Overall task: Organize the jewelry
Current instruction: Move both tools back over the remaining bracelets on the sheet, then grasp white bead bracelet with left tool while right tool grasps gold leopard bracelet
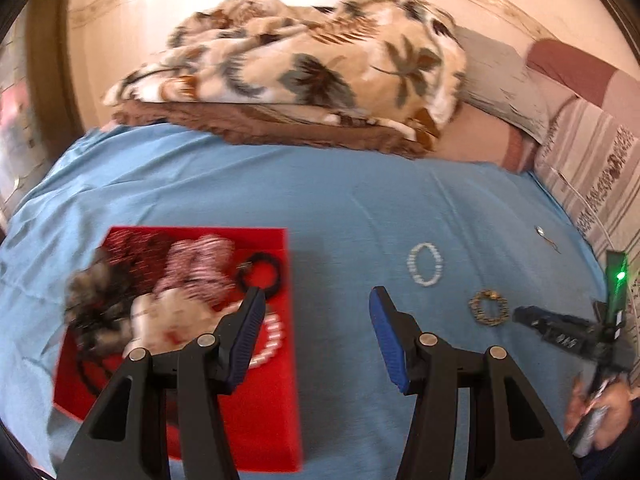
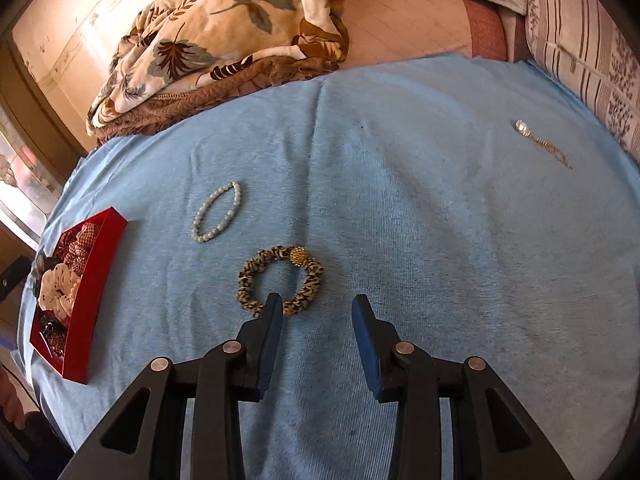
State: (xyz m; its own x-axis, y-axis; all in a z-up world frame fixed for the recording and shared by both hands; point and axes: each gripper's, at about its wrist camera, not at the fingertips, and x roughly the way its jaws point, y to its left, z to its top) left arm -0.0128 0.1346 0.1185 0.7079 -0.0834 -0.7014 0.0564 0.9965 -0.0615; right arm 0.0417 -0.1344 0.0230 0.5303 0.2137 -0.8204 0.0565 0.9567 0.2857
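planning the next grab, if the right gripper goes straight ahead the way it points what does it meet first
Probably the leopard-print bracelet, lying just beyond the open right gripper and slightly left of its line. Past it there is only blue cloth. Depth is hard to judge here.

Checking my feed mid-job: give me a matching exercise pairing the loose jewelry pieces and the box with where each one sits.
Things:
1. leopard-print fabric scrunchie
2. pale beaded bracelet
3. silver-stone earring with gold chain
4. red open box

Places:
A. far right of the blue cloth
B. left edge of the cloth
C. just ahead of the right gripper
D. between box and scrunchie

Pairs: 1-C, 2-D, 3-A, 4-B
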